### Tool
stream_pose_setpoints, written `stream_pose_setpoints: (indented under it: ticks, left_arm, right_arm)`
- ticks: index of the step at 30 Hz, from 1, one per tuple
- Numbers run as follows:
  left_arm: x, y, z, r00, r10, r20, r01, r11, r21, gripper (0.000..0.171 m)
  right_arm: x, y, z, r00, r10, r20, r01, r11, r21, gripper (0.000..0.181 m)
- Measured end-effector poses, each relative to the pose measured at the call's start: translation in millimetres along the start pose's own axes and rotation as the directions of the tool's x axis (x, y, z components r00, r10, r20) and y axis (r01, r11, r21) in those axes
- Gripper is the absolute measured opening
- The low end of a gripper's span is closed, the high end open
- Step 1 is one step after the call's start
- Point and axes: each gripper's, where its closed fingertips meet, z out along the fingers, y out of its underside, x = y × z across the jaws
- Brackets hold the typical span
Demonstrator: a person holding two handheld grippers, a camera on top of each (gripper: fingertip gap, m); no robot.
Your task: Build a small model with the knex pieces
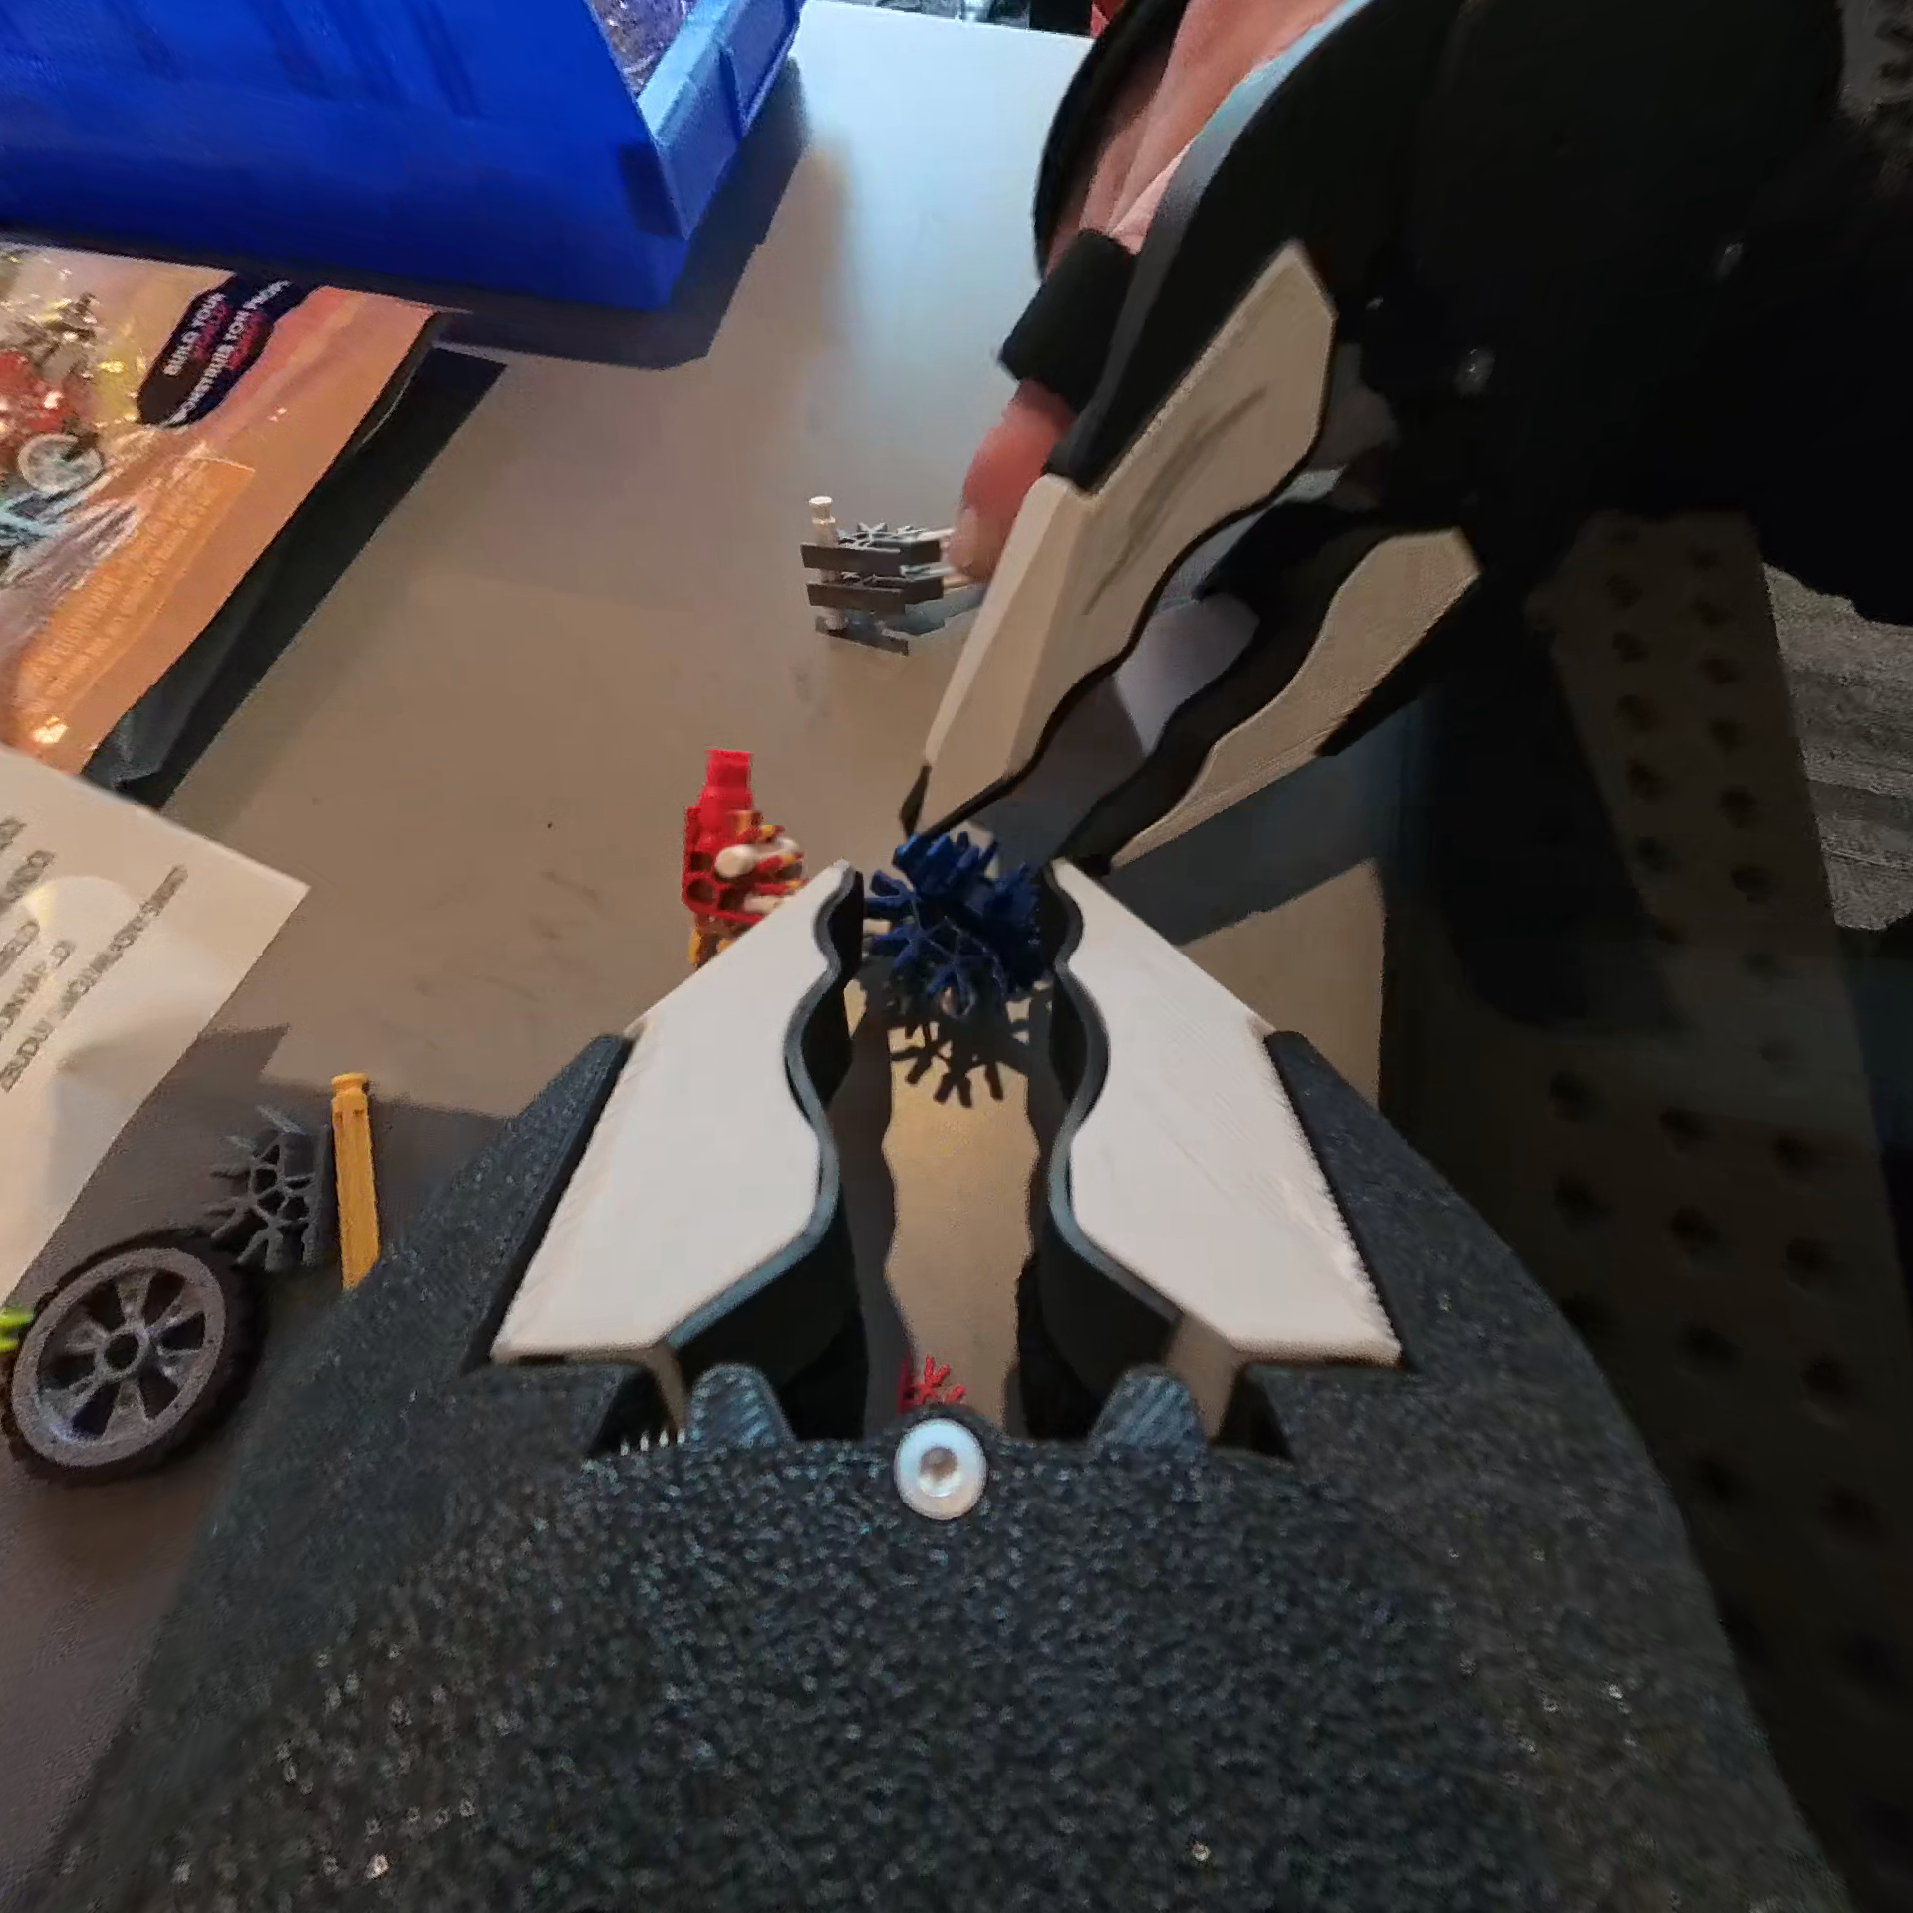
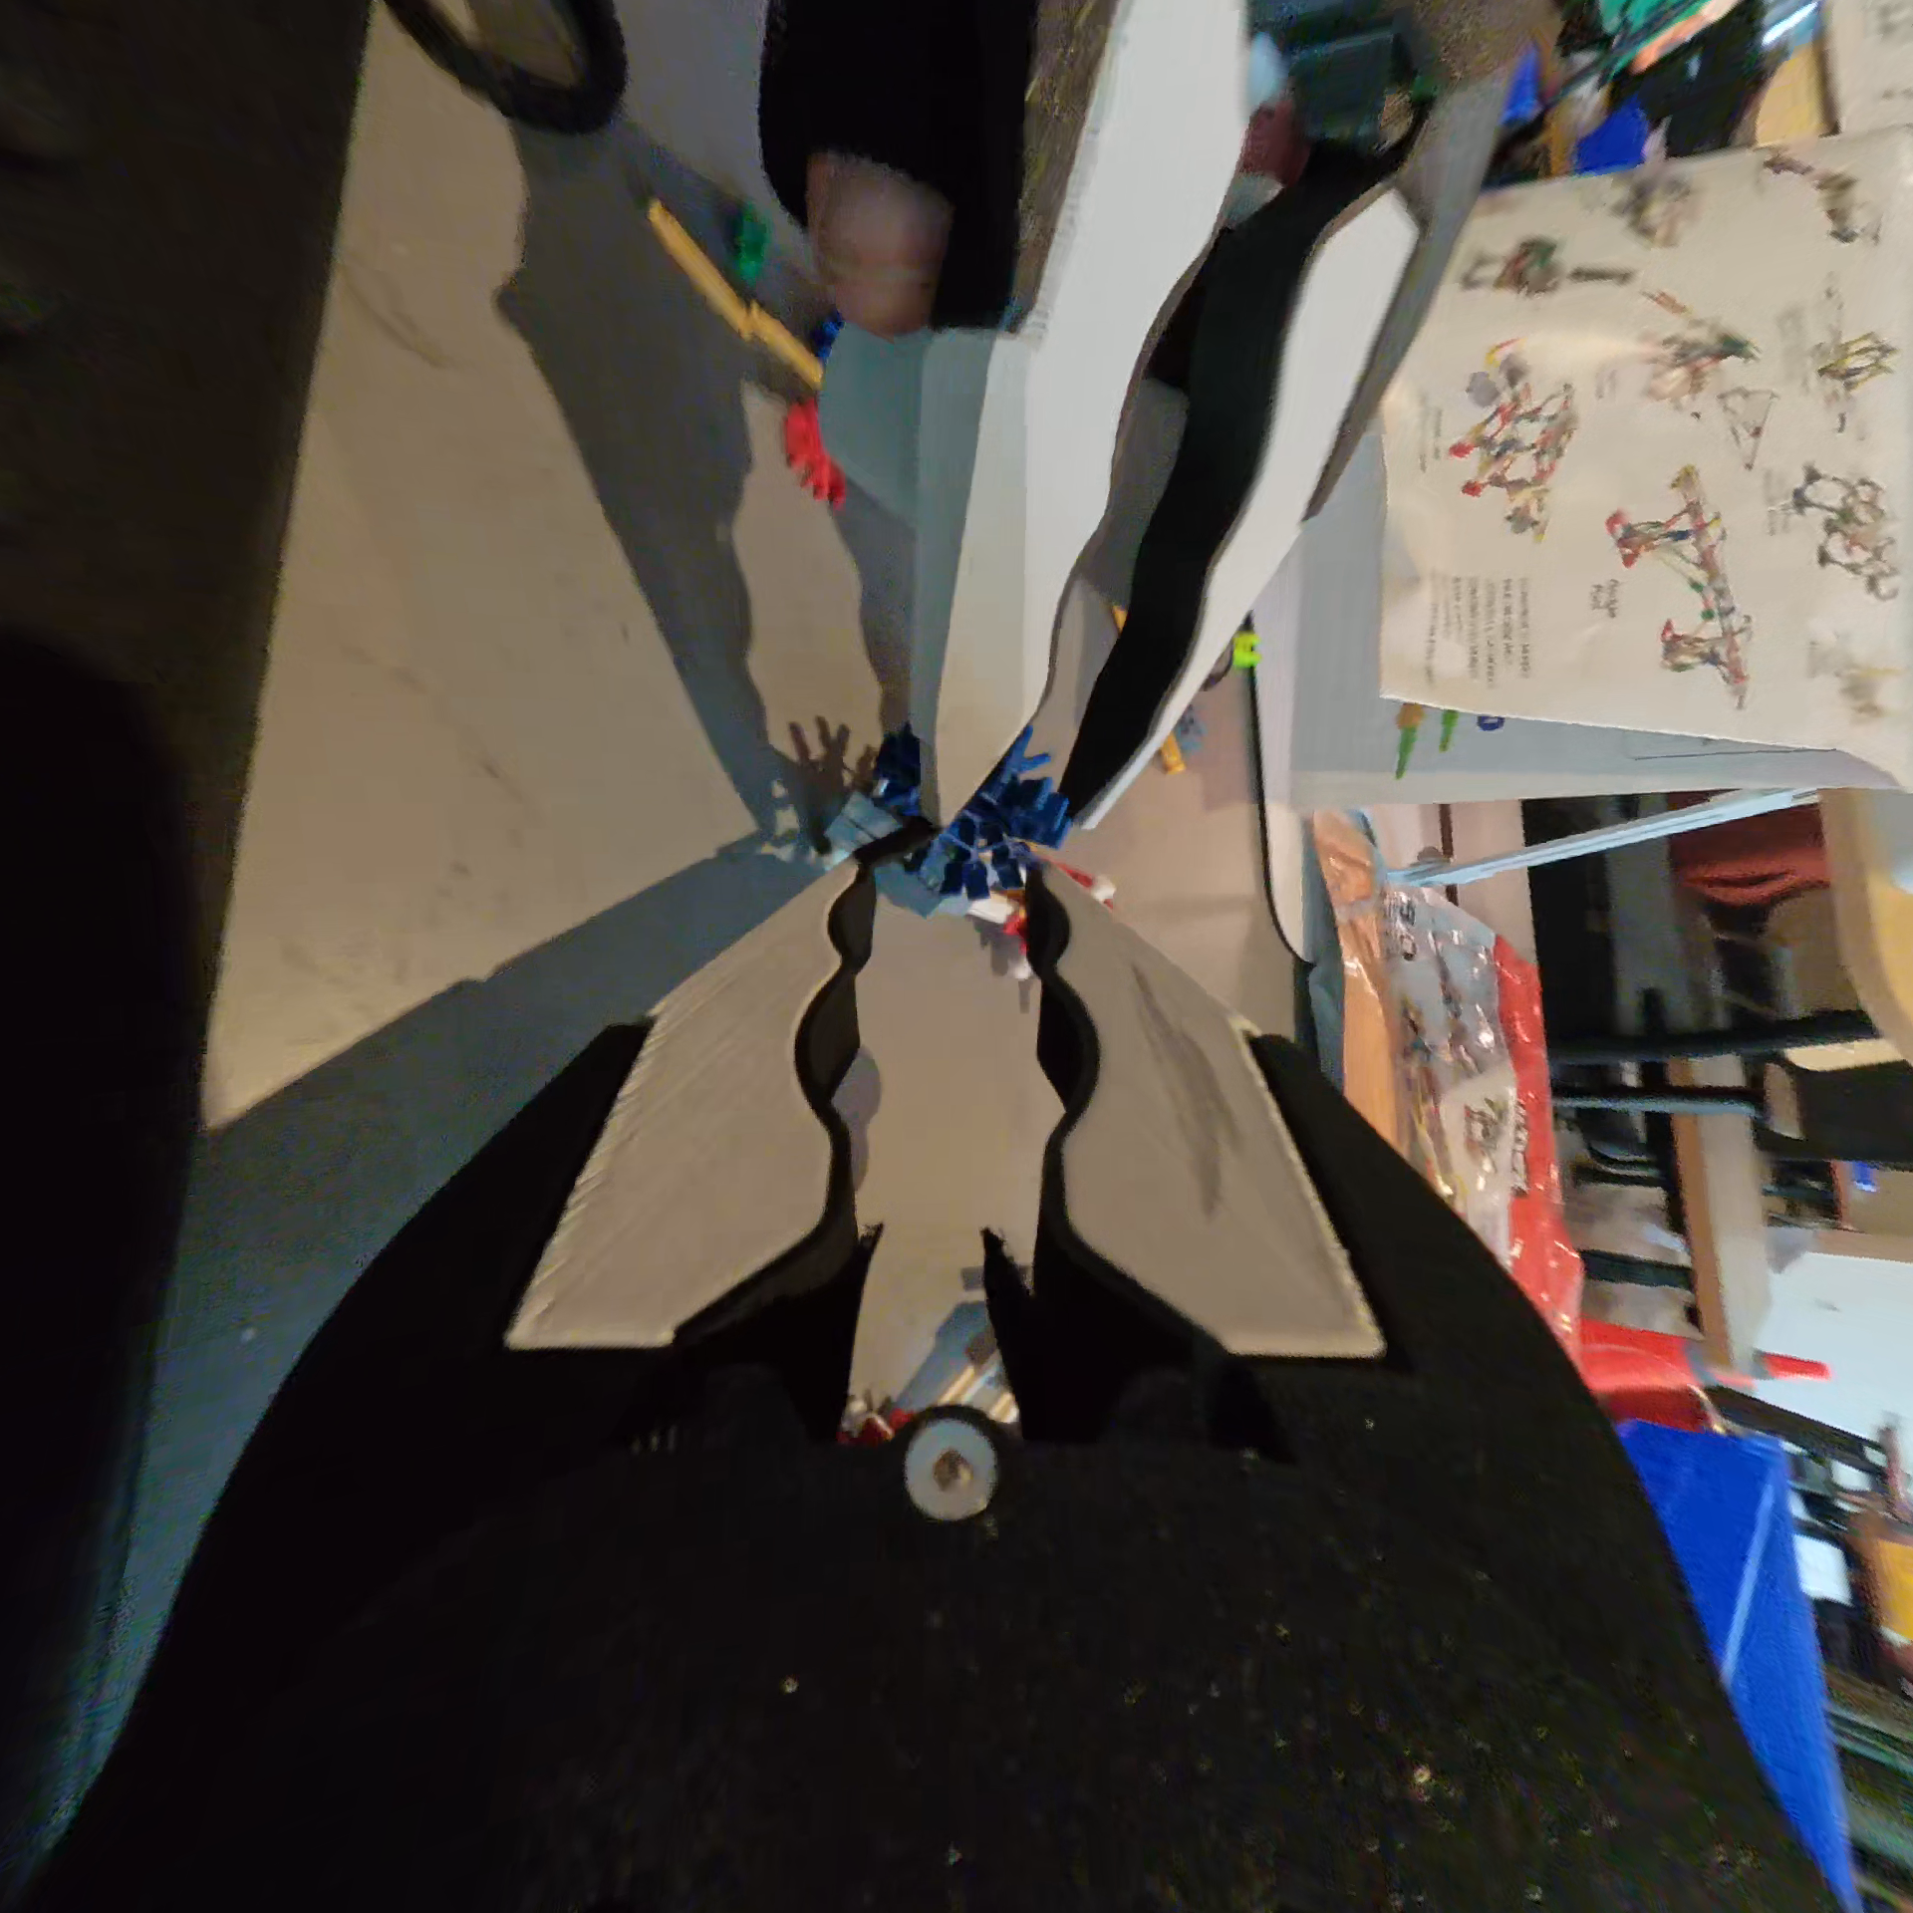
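Observation:
A cluster of dark blue snowflake-shaped connectors hangs just above the table and casts a shadow on it. My left gripper is closed on the cluster at its fingertips. My right gripper comes in from the upper right, and its tips press on the top of the same cluster. In the right wrist view the blue cluster sits at the tips of my right gripper. There my left gripper meets it from above. A small grey piece shows beside the blue ones.
A red, white and yellow assembly stands just left of the cluster, and a grey one farther back. A wheel, yellow rod, grey connector and paper sheet lie left. A blue bin and a printed box stand behind. The tips of both grippers are at nearly the same place.

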Motion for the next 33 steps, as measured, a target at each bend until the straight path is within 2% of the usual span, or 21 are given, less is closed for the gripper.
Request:
stream_pose_setpoints:
  ticks: [2, 4, 8, 11, 18, 23, 29, 33]
  left_arm:
    - [-1.3, -0.4, -4.2, 1.000, 0.004, 0.012, -0.004, 1.000, 0.021, 0.034]
    - [3.9, -9.4, -11.2, 0.999, 0.033, -0.006, -0.032, 0.995, 0.090, 0.033]
    - [16.4, -29.6, -26.8, 0.995, 0.076, -0.070, -0.059, 0.974, 0.219, 0.034]
    - [24.5, -39.0, -34.3, 0.987, 0.076, -0.140, -0.032, 0.955, 0.294, 0.034]
    - [36.5, -49.4, -38.1, 0.974, 0.086, -0.207, -0.007, 0.935, 0.356, 0.037]
    - [35.1, -51.7, -38.4, 0.975, 0.082, -0.206, -0.001, 0.931, 0.365, 0.038]
    - [36.5, -51.8, -37.7, 0.973, 0.082, -0.217, 0.003, 0.931, 0.366, 0.036]
    - [36.7, -57.0, -44.6, 0.968, 0.076, -0.237, 0.027, 0.914, 0.404, 0.037]
  right_arm:
    - [3.5, -6.4, -6.7, 0.998, 0.065, 0.017, -0.066, 0.997, 0.049, 0.031]
    - [7.8, -7.4, -12.9, 0.984, 0.167, 0.062, -0.173, 0.980, 0.101, 0.030]
    - [18.7, -26.6, -35.8, 0.930, 0.318, 0.184, -0.360, 0.891, 0.278, 0.014]
    - [23.7, -33.5, -45.4, 0.897, 0.366, 0.249, -0.435, 0.832, 0.343, 0.012]
    - [10.5, -60.2, -56.1, 0.881, 0.314, 0.353, -0.452, 0.779, 0.435, 0.009]
    - [11.7, -66.0, -63.2, 0.876, 0.310, 0.370, -0.463, 0.755, 0.465, 0.009]
    - [9.2, -64.1, -63.8, 0.868, 0.309, 0.389, -0.471, 0.760, 0.447, 0.009]
    - [14.4, -60.7, -70.6, 0.839, 0.336, 0.428, -0.520, 0.725, 0.452, 0.009]
